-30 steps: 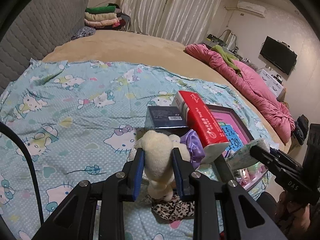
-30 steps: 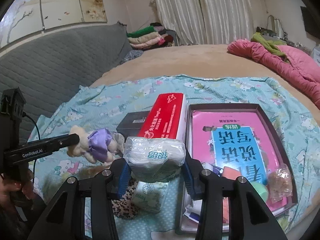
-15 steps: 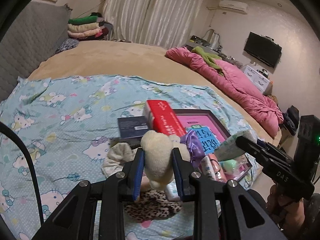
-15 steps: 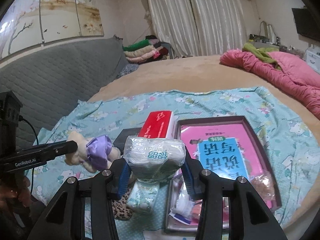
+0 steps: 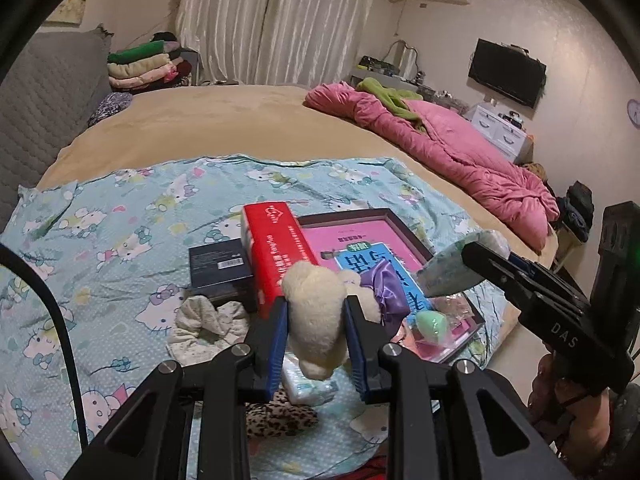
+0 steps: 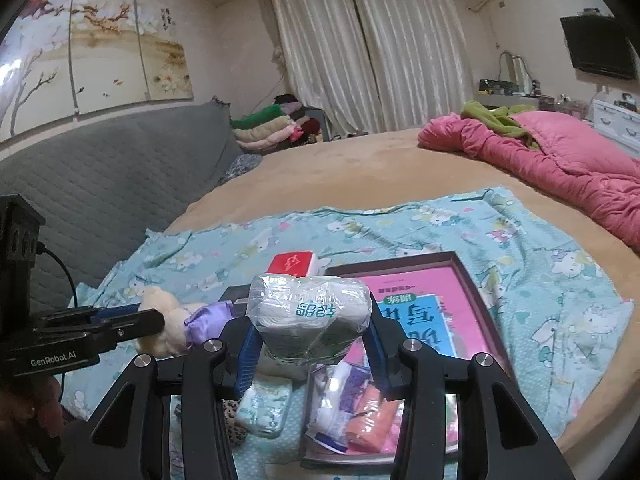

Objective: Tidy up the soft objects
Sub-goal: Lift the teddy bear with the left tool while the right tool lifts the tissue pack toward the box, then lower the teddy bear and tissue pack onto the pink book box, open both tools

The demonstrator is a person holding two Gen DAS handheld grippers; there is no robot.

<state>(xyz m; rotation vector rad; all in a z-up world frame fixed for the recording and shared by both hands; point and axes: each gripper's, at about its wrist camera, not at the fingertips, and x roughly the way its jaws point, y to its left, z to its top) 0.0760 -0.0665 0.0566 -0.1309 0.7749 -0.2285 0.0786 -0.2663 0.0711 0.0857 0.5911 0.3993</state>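
My left gripper (image 5: 316, 320) is shut on a cream plush toy (image 5: 316, 312) with a purple bow (image 5: 386, 288), held above the bed. It also shows in the right wrist view (image 6: 168, 328). My right gripper (image 6: 310, 340) is shut on a clear-wrapped tissue pack (image 6: 308, 316), held above the tray; the pack also shows in the left wrist view (image 5: 452, 268). A cream cloth (image 5: 204, 320), a leopard-print cloth (image 5: 280, 416) and a small tissue pack (image 6: 264, 404) lie on the Hello Kitty sheet (image 5: 120, 220).
A red box (image 5: 276, 248) and a dark box (image 5: 220, 268) lie beside a brown tray (image 6: 480, 292) holding a pink book and small items, including a green sponge (image 5: 430, 320). A pink quilt (image 5: 460, 152) lies at the right. Folded clothes (image 5: 140, 64) sit far back.
Both grippers have risen and pulled back from the bed, each still holding its object. The clutter now looks lower and farther, and more of the room shows.
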